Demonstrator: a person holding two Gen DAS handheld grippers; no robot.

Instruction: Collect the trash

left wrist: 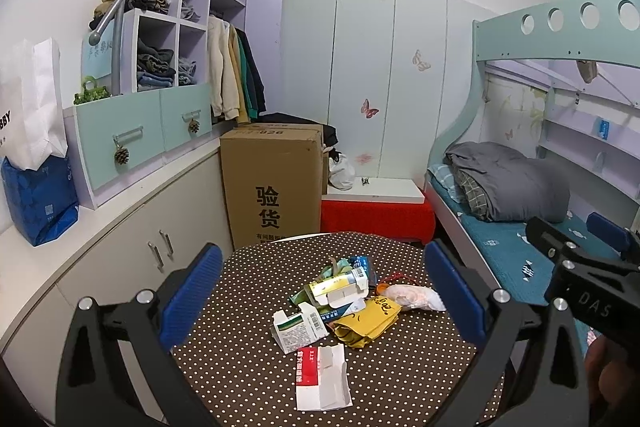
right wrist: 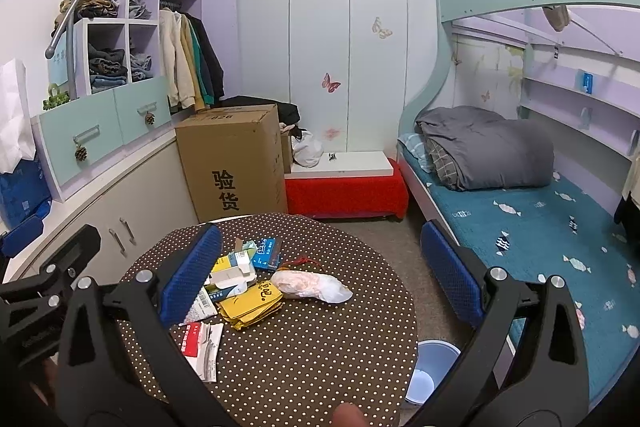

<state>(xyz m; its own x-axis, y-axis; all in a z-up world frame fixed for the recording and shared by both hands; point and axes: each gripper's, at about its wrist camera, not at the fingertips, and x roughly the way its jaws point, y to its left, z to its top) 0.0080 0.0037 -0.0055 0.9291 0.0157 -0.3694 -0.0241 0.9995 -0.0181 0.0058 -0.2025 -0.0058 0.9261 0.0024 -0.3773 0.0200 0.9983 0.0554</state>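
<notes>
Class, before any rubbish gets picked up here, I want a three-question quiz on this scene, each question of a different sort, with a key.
1. True or false: the left gripper is shut on a piece of rubbish.
2. Multiple choice: the light blue plastic bin stands (A) on the table, (B) on the floor beside the table, (C) on the bed.
3. Fill in: the rubbish lies on a round table with a brown ______ cloth.

Key
1. False: both its blue pads are apart and hold nothing; the right gripper is open too.
2. B
3. white-dotted (polka-dot). The pile includes a crumpled yellow paper bag and a flattened red and white carton.
</notes>
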